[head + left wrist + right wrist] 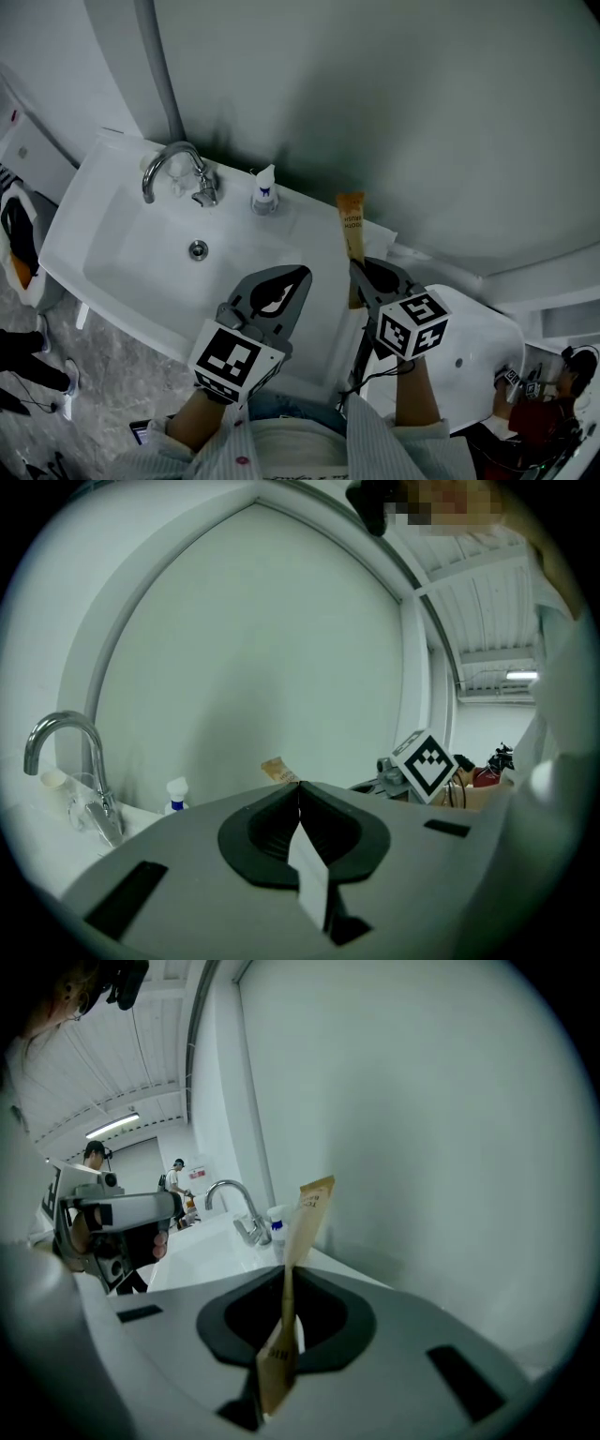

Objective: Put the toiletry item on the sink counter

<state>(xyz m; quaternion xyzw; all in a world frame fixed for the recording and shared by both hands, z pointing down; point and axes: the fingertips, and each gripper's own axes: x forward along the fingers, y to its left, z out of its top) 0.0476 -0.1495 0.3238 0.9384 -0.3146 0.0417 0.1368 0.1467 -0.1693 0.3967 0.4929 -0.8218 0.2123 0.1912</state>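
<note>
Tan toiletry tube (352, 223) stands nearly upright, clamped edge-on between the right gripper's (358, 272) narrowed jaws, over the right end of the white sink counter (314, 217), free end toward the wall at 12 o'clock. Left gripper (302, 275) sits at the tube's 8 o'clock, jaws together, empty. Small white bottle (264, 191) at 10 o'clock; chrome faucet (178, 171) beyond it.

bathroom: white sink (112, 246), chrome faucet (202, 186)
</note>
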